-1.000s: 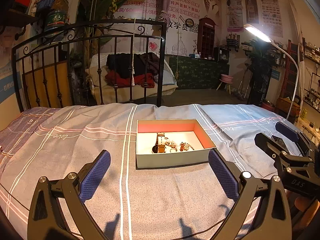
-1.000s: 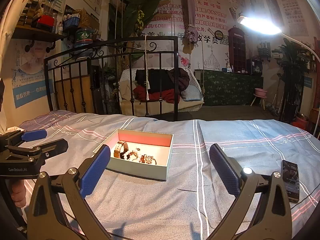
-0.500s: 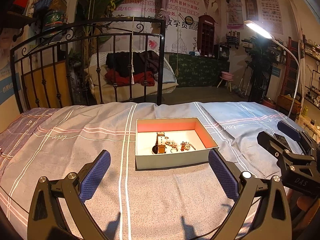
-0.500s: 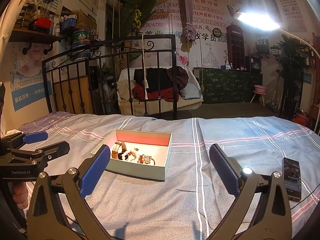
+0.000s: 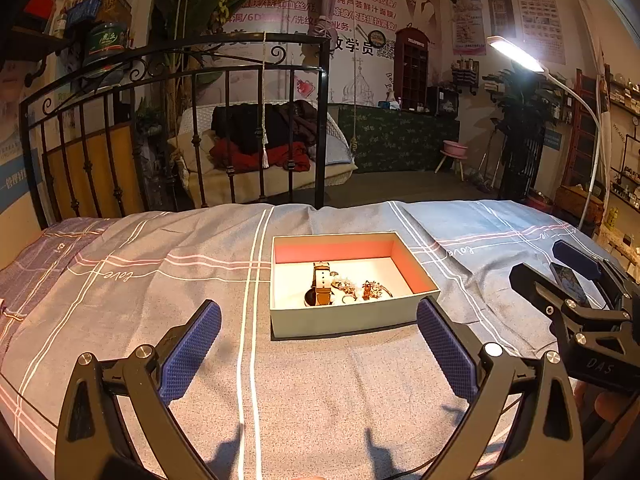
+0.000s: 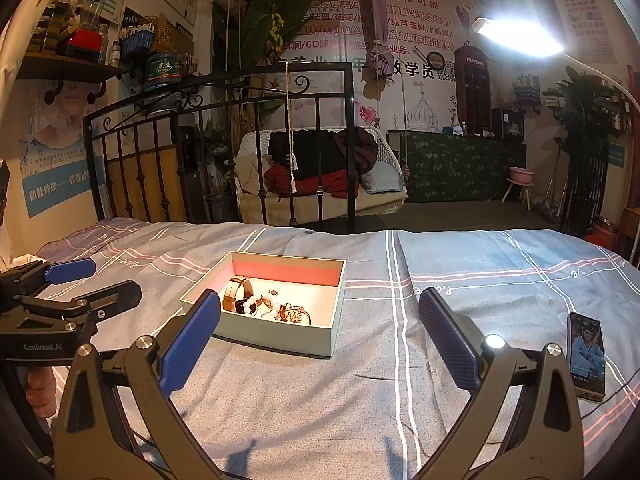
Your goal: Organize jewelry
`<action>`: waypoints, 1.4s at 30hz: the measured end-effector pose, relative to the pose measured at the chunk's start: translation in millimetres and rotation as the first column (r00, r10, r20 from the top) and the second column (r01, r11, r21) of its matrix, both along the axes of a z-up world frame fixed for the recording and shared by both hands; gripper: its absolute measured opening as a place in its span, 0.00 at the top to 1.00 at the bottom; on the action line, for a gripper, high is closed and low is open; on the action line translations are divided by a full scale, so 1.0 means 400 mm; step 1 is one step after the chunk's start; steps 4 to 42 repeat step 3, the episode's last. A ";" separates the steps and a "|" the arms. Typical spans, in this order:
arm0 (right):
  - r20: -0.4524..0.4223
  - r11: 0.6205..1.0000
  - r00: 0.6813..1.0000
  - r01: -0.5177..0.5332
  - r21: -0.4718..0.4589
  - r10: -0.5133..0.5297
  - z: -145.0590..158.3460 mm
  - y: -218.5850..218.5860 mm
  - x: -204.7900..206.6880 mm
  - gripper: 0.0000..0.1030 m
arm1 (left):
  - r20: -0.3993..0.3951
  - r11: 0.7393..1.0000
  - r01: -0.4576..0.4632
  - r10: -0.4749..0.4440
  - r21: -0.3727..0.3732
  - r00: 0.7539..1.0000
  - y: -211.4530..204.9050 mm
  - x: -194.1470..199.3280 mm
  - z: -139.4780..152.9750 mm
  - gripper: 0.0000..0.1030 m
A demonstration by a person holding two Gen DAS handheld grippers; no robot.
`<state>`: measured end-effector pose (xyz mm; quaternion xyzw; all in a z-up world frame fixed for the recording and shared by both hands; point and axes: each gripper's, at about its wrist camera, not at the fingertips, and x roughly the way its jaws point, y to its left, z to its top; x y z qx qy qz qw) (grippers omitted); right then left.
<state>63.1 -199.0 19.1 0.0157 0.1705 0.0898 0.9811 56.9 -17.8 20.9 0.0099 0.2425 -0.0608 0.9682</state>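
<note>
An open pale box (image 5: 340, 318) (image 6: 280, 342) with a pink inner wall lies on the striped bedsheet. Inside it are a watch with a tan strap (image 5: 322, 284) (image 6: 234, 294), a white bead bracelet (image 6: 252, 304) and a tangle of gold-coloured jewelry (image 5: 370, 290) (image 6: 292, 314). My left gripper (image 5: 318, 354) is open, its blue pads held a little short of the box's near wall, nothing between them. My right gripper (image 6: 320, 346) is open too, the box lying ahead and left of its centre. Each gripper shows at the edge of the other's view.
A phone (image 6: 586, 356) with a lit screen lies on the sheet at the right, a cable beside it. A black iron bed frame (image 5: 180, 128) stands at the far edge of the bed. A lamp (image 6: 516, 38) shines from the upper right.
Both views have crept slightly closer to the box and tilted a little; the box and jewelry stay put, and both grippers remain open.
</note>
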 end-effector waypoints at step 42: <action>0.001 1.000 1.000 0.001 0.001 -0.001 0.000 -0.001 0.000 0.05 | -0.004 1.000 -0.008 0.008 0.001 1.000 0.001 0.000 0.000 0.06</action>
